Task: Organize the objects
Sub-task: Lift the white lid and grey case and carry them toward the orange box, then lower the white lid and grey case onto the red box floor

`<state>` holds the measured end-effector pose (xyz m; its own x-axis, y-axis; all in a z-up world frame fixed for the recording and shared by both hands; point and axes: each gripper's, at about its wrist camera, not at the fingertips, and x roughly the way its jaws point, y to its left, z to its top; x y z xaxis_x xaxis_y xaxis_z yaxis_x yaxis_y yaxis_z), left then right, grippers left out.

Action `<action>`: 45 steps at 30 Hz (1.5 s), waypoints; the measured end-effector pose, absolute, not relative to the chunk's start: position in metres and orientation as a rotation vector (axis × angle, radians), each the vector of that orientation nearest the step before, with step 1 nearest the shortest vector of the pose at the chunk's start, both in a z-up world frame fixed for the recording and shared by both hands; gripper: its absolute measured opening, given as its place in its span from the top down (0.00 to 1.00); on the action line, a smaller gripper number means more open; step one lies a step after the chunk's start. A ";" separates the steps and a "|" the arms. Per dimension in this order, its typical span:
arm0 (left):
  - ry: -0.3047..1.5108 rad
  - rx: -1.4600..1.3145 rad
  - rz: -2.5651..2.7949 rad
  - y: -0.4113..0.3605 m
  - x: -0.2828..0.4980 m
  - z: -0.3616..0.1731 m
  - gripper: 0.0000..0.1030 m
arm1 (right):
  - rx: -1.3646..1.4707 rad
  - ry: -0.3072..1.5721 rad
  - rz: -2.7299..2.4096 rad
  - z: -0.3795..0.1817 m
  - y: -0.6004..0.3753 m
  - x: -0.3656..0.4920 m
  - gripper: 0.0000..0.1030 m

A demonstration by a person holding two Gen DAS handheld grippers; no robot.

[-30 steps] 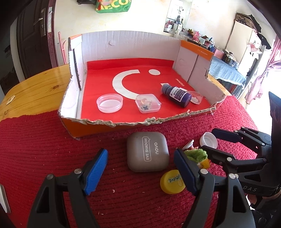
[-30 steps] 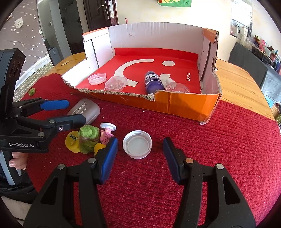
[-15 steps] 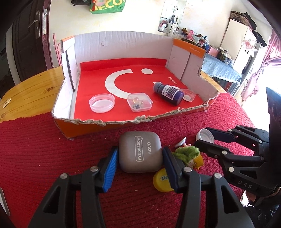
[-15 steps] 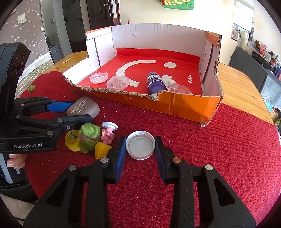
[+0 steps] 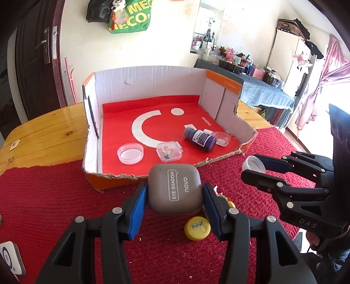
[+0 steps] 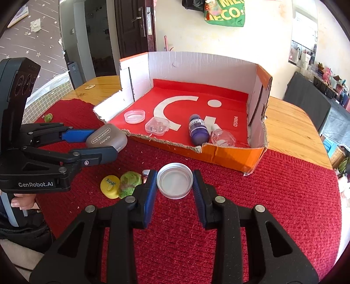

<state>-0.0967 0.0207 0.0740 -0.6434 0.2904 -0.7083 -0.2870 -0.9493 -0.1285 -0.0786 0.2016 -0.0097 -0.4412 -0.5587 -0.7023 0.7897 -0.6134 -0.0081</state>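
Between blue pads, grey eyeshadow case (image 5: 174, 191)

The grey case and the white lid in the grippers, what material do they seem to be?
Grey case: probably plastic with a matt finish; smooth rounded corners, printed lettering, no glare.
White lid: probably thin translucent plastic; ribbed rim, light passes through its edge.

Cream plaster wall (image 5: 175, 43) behind, a green printed bag (image 5: 131, 18) hung high on it. Dark wooden door (image 6: 133, 28) to the left. Wooden table (image 5: 48, 131) under a red woven cloth (image 6: 284, 196). Blue-covered side table (image 5: 266, 96), cluttered. Pink curtain (image 5: 328, 76) at right, strong daylight.
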 end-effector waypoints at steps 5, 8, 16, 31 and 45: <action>0.019 -1.096 2.582 0.022 -0.120 0.091 0.49 | 0.810 0.420 -2.123 0.019 0.195 -0.090 0.70; 0.018 -1.113 2.554 0.023 -0.146 0.096 0.49 | 0.798 0.444 -2.135 0.033 0.181 -0.105 0.70; 0.096 -1.163 2.521 0.030 -0.205 0.093 0.49 | 0.894 0.511 -2.198 0.033 0.137 -0.158 0.70; 0.104 -1.350 2.427 0.027 -0.264 0.046 0.49 | 1.192 0.611 -2.181 -0.018 0.095 -0.227 0.70; 0.111 -1.441 2.371 0.029 -0.267 0.036 0.49 | 1.324 0.611 -2.135 -0.033 0.096 -0.242 0.70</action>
